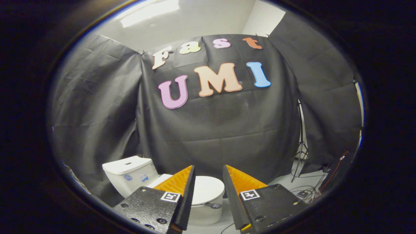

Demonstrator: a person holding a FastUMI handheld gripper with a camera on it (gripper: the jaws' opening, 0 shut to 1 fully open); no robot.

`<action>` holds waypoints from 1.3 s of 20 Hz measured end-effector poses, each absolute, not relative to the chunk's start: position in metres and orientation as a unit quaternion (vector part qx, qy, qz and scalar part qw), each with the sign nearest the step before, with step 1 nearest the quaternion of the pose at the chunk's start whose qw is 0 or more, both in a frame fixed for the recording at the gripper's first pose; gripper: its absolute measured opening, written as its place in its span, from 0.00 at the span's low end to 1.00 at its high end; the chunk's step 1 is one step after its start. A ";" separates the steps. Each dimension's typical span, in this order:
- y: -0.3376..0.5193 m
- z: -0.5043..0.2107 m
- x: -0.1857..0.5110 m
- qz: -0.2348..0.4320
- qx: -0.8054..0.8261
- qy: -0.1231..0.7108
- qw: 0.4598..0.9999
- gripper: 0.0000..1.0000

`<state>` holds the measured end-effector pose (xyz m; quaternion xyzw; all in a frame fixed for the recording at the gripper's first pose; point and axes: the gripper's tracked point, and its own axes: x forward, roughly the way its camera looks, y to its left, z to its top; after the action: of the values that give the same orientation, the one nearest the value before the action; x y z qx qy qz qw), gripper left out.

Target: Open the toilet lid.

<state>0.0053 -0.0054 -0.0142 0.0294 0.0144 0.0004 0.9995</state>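
A white toilet (pixel 201 213) stands on the floor beyond and below my fingers, in front of the black cloth wall. Its lid (pixel 208 190) lies flat and closed over the bowl, with the white tank (pixel 130 172) behind it to the left. My gripper (pixel 209 170) hovers above and short of the lid, well apart from it. Its two fingers stand open with a gap between them, and part of the lid shows through that gap. Nothing is held.
A black light stand (pixel 300 143) rises at the right by the cloth wall. Loose cables (pixel 308 191) lie on the pale floor near its foot. Black cloth closes the booth on the left, back and right.
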 end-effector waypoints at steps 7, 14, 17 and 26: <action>-0.006 -0.016 0.007 0.003 0.033 0.011 0.999 0.53; -0.007 -0.021 0.015 0.013 0.048 0.021 0.999 0.53; -0.010 -0.026 0.019 0.018 0.069 0.012 0.997 0.53; -0.021 -0.050 0.026 0.017 0.130 0.028 0.991 0.55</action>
<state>0.0261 -0.0213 -0.0499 0.1299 0.0280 0.0172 0.9910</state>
